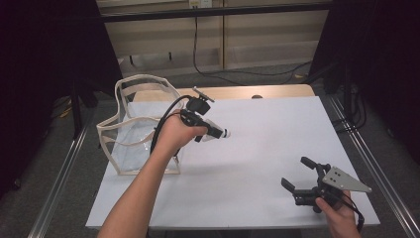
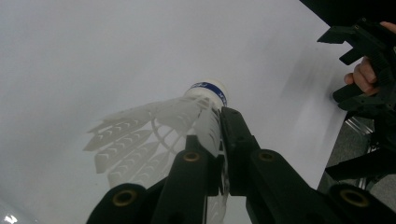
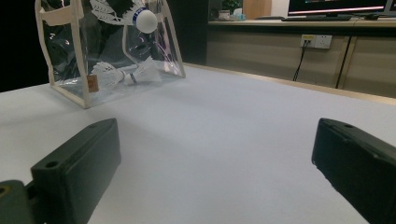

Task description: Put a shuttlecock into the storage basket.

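At the lower right of the high view, the right claw rested low over the white tabletop in the person's hand, its two black jaws standing wide with nothing between them. Left of centre, higher in the frame, the left claw was clamped on a white feathered shuttlecock with a blue band at its cork — jaws pinching the feather skirt, cork pointing right, held above the tabletop. Just behind it, at the left edge of the tabletop, stood a clear plastic bag with cream trim — inside it, in the right gripper view, lay another white shuttlecock.
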The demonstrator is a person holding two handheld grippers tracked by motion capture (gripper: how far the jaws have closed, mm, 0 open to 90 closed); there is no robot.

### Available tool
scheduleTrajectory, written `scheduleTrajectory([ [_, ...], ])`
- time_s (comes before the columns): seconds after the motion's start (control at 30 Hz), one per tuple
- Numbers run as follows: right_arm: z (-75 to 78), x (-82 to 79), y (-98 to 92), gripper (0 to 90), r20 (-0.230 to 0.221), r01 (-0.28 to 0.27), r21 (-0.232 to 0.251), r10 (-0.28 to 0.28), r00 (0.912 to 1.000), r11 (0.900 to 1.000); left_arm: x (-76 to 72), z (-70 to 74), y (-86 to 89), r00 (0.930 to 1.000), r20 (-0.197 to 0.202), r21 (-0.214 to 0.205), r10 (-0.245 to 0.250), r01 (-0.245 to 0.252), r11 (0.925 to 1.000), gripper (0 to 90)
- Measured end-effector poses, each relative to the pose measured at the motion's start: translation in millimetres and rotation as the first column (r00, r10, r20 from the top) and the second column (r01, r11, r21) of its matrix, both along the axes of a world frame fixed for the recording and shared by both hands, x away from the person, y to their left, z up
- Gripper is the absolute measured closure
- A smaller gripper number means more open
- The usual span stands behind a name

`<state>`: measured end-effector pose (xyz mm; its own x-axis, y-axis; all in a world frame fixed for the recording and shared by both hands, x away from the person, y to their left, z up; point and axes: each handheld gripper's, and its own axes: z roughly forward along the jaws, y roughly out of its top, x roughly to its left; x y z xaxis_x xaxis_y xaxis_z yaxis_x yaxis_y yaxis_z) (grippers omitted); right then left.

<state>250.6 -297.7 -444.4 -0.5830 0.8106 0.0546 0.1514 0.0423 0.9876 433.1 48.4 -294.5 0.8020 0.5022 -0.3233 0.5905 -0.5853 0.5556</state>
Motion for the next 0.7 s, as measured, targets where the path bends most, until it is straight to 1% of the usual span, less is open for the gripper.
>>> scheduleTrajectory([
  [0.03, 0.0, 0.0, -0.1, 0.8, 0.001, 0.000, -0.001, 0.000, 1.0000, 1.0000, 0.3, 0.6, 0.4, 1.0000, 0.000, 0.001, -0.004, 0.004, 1.0000, 88.0],
  [0.07, 0.0, 0.1, -0.1, 0.9, 0.001, -0.001, -0.001, 0.001, 1.0000, 1.0000, -0.1, 0.9, 0.3, 1.0000, -0.002, -0.002, 0.003, -0.003, 1.0000, 87.9],
  [0.13, 0.0, -0.1, 0.3, 0.8, -0.002, 0.000, 0.003, 0.000, 1.0000, 1.0000, 0.3, 2.4, 0.8, 1.0000, -0.004, 0.009, -0.009, 0.009, 0.9999, 88.0],
  [0.17, -0.1, 0.1, 0.1, 0.8, 0.002, 0.000, -0.003, 0.000, 1.0000, 1.0000, 0.1, 3.4, 0.8, 1.0000, -0.004, 0.010, -0.004, 0.004, 0.9999, 88.0],
  [0.2, -0.2, 0.1, 0.2, 0.9, -0.001, -0.001, -0.001, 0.001, 1.0000, 1.0000, -0.4, 3.8, 0.3, 0.9999, -0.009, 0.002, 0.006, -0.006, 1.0000, 88.0],
  [0.3, -0.3, 0.0, 0.5, 0.8, -0.005, -0.001, 0.002, 0.001, 1.0000, 1.0000, -0.1, 7.1, 1.2, 0.9999, -0.006, 0.011, 0.010, -0.010, 0.9999, 88.0],
  [0.33, -0.2, 0.0, 0.4, 0.9, -0.003, -0.001, 0.000, 0.001, 1.0000, 1.0000, 0.7, 8.5, 2.5, 1.0000, -0.007, 0.018, 0.002, -0.002, 0.9998, 88.0],
  [0.37, -0.1, -0.1, 0.3, 0.8, -0.002, -0.001, 0.001, 0.001, 1.0000, 1.0000, 0.3, 9.3, 2.4, 0.9999, -0.009, 0.013, 0.014, -0.014, 0.9998, 87.9],
  [0.4, -0.1, -0.1, 0.3, 0.8, -0.002, -0.001, 0.001, 0.001, 1.0000, 1.0000, 1.1, 10.5, 3.5, 1.0000, -0.007, 0.021, 0.003, -0.003, 0.9998, 88.0],
  [0.43, -0.1, -0.1, 0.3, 0.9, -0.004, -0.001, 0.001, 0.001, 1.0000, 1.0000, 1.1, 11.4, 3.9, 0.9999, -0.011, 0.022, 0.003, -0.002, 0.9998, 88.0],
  [0.6, -0.1, -0.1, 0.3, 0.8, -0.002, -0.001, 0.000, 0.001, 1.0000, 1.0000, 1.1, 15.8, 5.9, 0.9998, -0.018, 0.018, 0.008, -0.008, 0.9998, 87.9],
  [0.67, 0.0, -0.2, 0.4, 0.9, -0.001, 0.000, 0.001, 0.000, 1.0000, 1.0000, 1.2, 16.8, 6.5, 0.9999, -0.014, 0.021, 0.009, -0.009, 0.9997, 88.0],
  [0.7, 0.0, -0.1, 0.3, 0.8, -0.001, -0.001, 0.000, 0.001, 1.0000, 1.0000, 0.7, 17.5, 6.3, 0.9997, -0.017, 0.017, 0.016, -0.015, 0.9997, 88.0],
])
